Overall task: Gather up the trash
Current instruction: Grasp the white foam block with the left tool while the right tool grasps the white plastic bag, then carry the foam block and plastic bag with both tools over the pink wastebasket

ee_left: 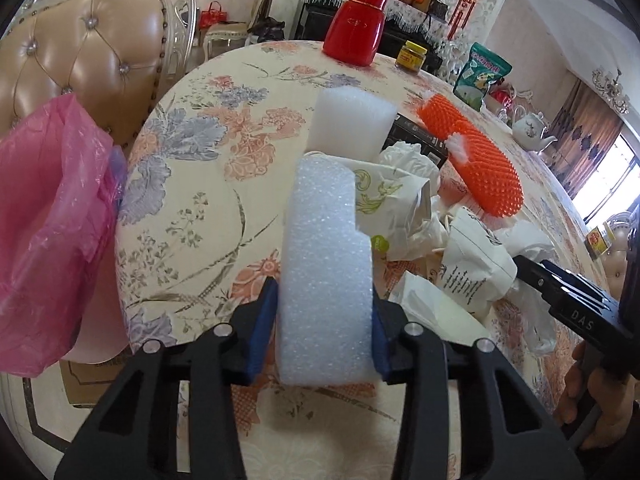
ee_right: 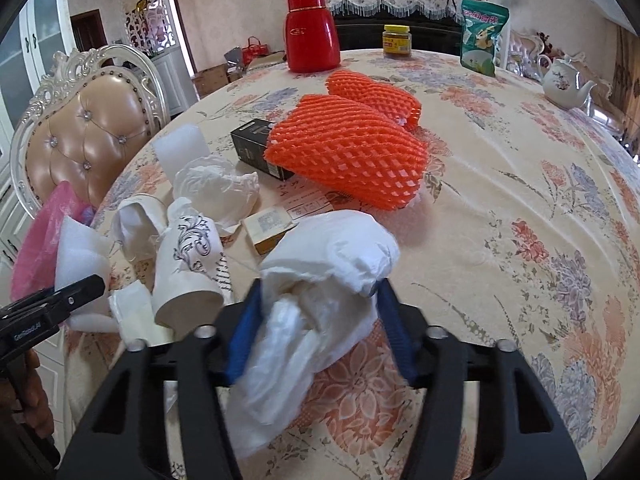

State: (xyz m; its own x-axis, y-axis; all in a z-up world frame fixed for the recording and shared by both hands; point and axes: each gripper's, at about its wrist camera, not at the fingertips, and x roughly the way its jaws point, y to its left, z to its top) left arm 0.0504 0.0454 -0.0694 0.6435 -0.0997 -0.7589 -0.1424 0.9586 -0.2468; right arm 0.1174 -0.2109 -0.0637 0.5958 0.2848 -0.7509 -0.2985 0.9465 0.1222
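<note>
My left gripper [ee_left: 325, 320] is shut on a white foam block [ee_left: 324, 272] and holds it above the floral table [ee_left: 192, 216]. A pink trash bag [ee_left: 52, 232] hangs at the table's left edge, left of the block. My right gripper [ee_right: 316, 320] is shut on a crumpled white plastic bag [ee_right: 320, 280], just above the table. Between them lies a trash pile: paper cups [ee_right: 188, 264], crumpled tissue [ee_right: 216, 188], a second foam block [ee_right: 180, 148], a small cardboard box [ee_right: 268, 226] and two orange foam fruit nets [ee_right: 352, 152].
A black box [ee_right: 256, 148] lies partly under the nets. At the back stand a red thermos [ee_right: 310, 32], a yellow-lidded jar [ee_right: 397, 40], a green snack bag [ee_right: 482, 36] and a white teapot [ee_right: 564, 82]. A tufted chair [ee_right: 84, 136] stands behind the trash bag.
</note>
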